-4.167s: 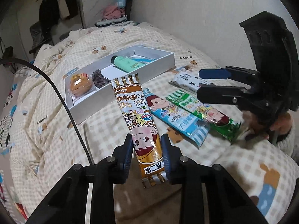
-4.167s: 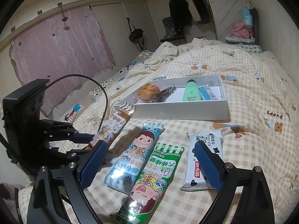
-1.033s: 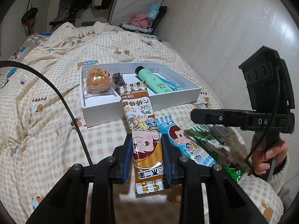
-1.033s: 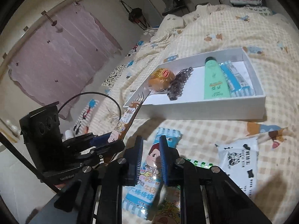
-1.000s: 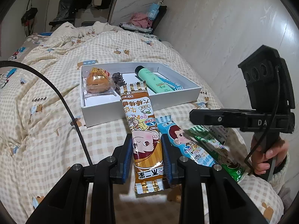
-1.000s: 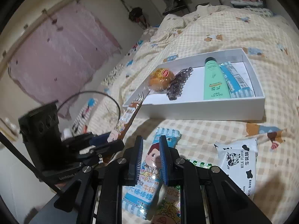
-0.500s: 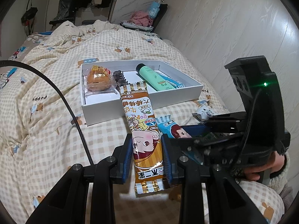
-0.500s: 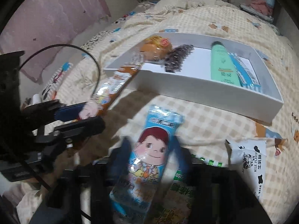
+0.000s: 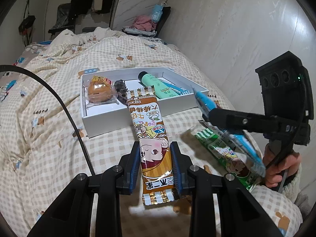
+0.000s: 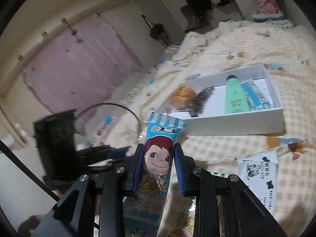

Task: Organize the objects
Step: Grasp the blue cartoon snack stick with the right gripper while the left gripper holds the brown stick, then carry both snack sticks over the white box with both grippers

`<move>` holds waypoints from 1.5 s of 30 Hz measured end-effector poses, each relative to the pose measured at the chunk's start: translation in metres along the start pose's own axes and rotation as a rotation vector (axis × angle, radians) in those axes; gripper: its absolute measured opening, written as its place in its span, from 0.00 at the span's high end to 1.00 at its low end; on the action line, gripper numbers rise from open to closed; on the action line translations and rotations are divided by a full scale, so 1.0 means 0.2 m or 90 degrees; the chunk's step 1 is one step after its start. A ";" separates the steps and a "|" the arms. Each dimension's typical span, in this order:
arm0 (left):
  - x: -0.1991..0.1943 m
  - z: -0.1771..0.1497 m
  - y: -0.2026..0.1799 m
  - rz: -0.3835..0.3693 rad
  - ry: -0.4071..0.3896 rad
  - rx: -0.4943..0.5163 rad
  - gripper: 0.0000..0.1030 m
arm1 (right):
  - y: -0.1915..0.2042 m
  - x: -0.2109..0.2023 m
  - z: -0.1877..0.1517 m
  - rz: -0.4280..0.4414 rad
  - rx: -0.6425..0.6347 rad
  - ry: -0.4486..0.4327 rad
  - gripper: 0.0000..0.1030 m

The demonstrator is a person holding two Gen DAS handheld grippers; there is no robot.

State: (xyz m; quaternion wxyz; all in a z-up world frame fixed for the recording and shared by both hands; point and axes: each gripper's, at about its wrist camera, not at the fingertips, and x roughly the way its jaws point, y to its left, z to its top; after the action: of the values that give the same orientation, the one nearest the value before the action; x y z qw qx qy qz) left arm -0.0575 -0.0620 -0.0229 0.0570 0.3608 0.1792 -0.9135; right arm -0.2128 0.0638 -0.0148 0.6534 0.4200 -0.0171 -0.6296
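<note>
Glossy plastic wrappers on the brown candy [image 9: 152,138] and blue candy [image 10: 158,158]; matt white card box [image 9: 138,116]; soft checked cloth bedspread [image 9: 49,138]; matt black plastic gripper [image 9: 155,164] with ribbed blue pads [image 9: 135,165].

Both handheld grippers are showing black, angular plastic frames. The left gripper [image 9: 154,164] is wearing ribbed blue pads [image 9: 134,163] on its fingers, silver screw heads are dotting its linkages, and a black cable [image 9: 65,106] is arcing away beside it. The right gripper [image 10: 158,169] is carrying a boxy black camera housing [image 9: 284,90] glowing with a small green light, above a hand [image 9: 282,167] in a fluffy cream sleeve [image 9: 296,185].
</note>
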 end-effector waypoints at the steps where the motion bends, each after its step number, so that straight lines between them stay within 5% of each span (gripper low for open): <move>1: 0.00 0.00 -0.01 0.004 0.002 0.003 0.68 | 0.00 -0.01 0.00 0.007 0.001 -0.002 0.70; 11: 0.09 -0.01 -0.04 0.091 0.044 0.023 0.68 | 0.02 0.00 -0.02 -0.003 -0.012 0.009 0.70; 29: 0.04 0.01 -0.06 0.077 0.013 0.046 0.68 | 0.02 -0.02 0.01 0.020 -0.016 0.017 0.70; 38: -0.18 0.34 -0.08 -0.042 -0.063 0.060 0.68 | 0.17 -0.19 0.30 -0.012 -0.073 -0.021 0.70; 42: -0.20 0.55 -0.09 -0.003 -0.092 0.079 0.68 | 0.19 -0.25 0.48 -0.034 -0.063 -0.056 0.70; 45: -0.19 0.74 0.00 0.009 -0.099 0.013 0.68 | 0.21 -0.28 0.57 -0.060 -0.084 -0.092 0.70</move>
State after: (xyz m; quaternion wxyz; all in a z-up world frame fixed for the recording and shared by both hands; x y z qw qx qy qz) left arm -0.1236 -0.1172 0.1035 0.0736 0.2907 0.1622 -0.9401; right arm -0.2536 0.0439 0.1106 0.6464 0.3298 -0.0035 -0.6880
